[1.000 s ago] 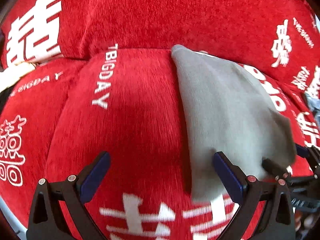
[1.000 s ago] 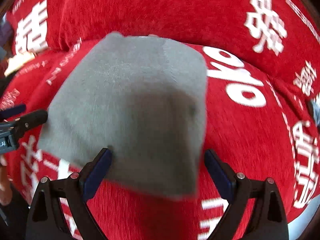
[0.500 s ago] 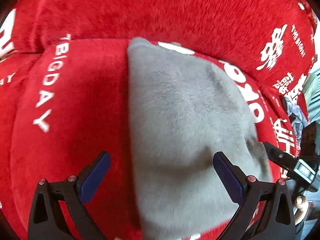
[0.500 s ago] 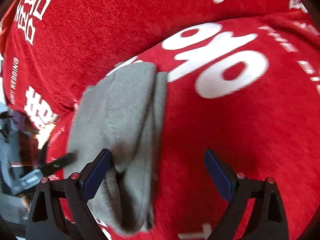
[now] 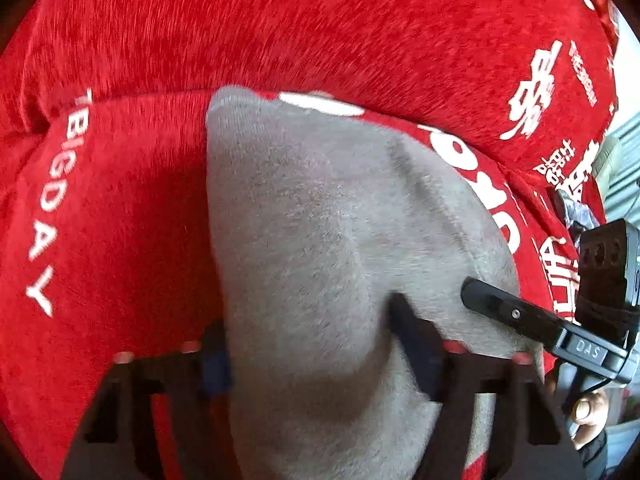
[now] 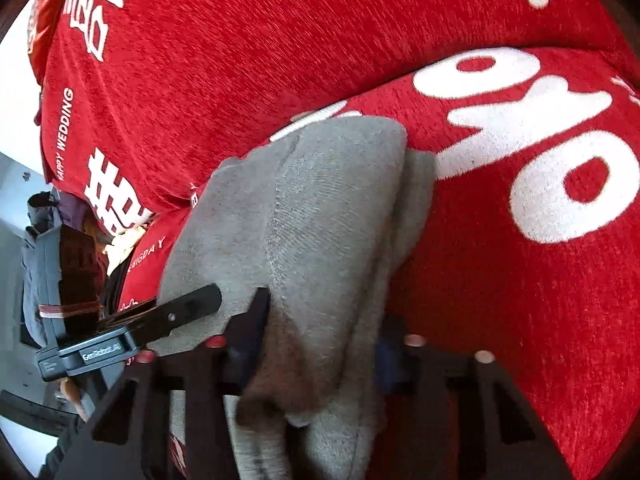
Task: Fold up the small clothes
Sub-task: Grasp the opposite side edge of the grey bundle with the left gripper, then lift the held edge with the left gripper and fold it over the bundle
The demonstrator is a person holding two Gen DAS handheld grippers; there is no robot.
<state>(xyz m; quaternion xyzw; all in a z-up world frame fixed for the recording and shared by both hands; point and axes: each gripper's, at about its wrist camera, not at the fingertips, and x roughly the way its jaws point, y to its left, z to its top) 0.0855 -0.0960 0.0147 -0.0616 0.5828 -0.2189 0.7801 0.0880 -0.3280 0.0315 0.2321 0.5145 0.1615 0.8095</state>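
Note:
A small grey fleece garment (image 5: 320, 240) lies folded on a red cushion with white lettering (image 5: 120, 208). My left gripper (image 5: 316, 356) is closing around the garment's near edge, its blue-padded fingers (image 5: 416, 356) on either side of the cloth. My right gripper (image 6: 320, 344) is closing around a bunched fold of the same garment (image 6: 332, 220). The right gripper's black finger shows at the right of the left wrist view (image 5: 504, 312), resting on the cloth. The left gripper's black finger shows at the left of the right wrist view (image 6: 180, 312).
A red backrest cushion (image 5: 320, 32) rises behind the seat. A pile of dark clothes (image 6: 68, 216) lies past the cushion's left end. A person's hand (image 5: 588, 408) holds the right gripper's handle.
Both grippers have narrowed from wide open onto the grey garment. The left gripper moved right over the cloth; the right gripper swung around to its right edge.

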